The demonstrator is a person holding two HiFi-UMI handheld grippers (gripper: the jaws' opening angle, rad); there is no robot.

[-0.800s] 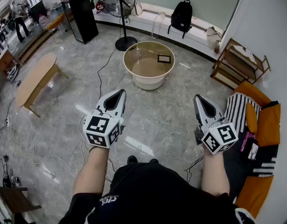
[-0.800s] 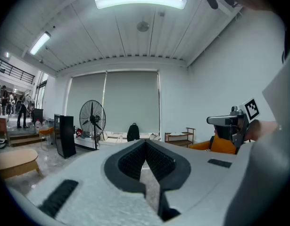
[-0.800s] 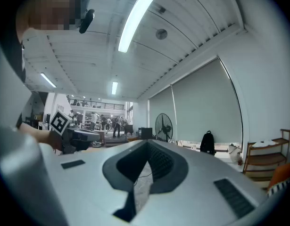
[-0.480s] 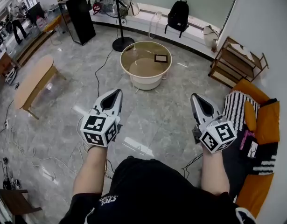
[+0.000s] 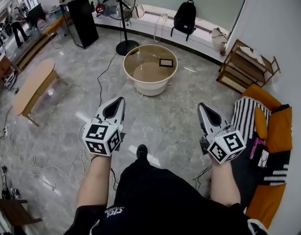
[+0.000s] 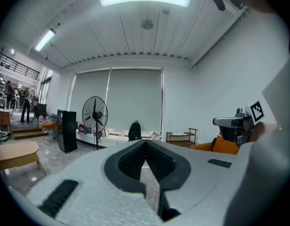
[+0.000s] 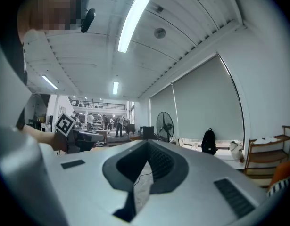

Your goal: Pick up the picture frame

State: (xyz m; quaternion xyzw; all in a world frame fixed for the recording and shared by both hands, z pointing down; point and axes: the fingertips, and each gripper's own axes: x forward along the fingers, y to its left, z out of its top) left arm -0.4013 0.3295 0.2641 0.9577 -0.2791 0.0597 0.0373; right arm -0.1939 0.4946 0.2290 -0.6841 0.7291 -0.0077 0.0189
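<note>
Keeps left gripper (image 5: pixel 119 101) and right gripper (image 5: pixel 201 106) clamped together, empty; brings a shoe (image 5: pixel 141 152) forward, picture frame (image 5: pixel 166 62) far ahead.

My left gripper (image 5: pixel 117 103) and right gripper (image 5: pixel 201 106): matt white plastic shells, dark ribbed pads (image 6: pixel 130 160). Floor (image 5: pixel 179 106): glossy grey stone-look tile. Round table (image 5: pixel 125 65): glossy see-through top, smooth cream base. The picture frame (image 5: pixel 166 62) on it is dark. Left of the round table, oval table (image 5: pixel 35 84), plain wood. Behind, backpack (image 5: pixel 184 14), black cloth. To the right, sofa (image 5: pixel 275 131), orange cloth.
</note>
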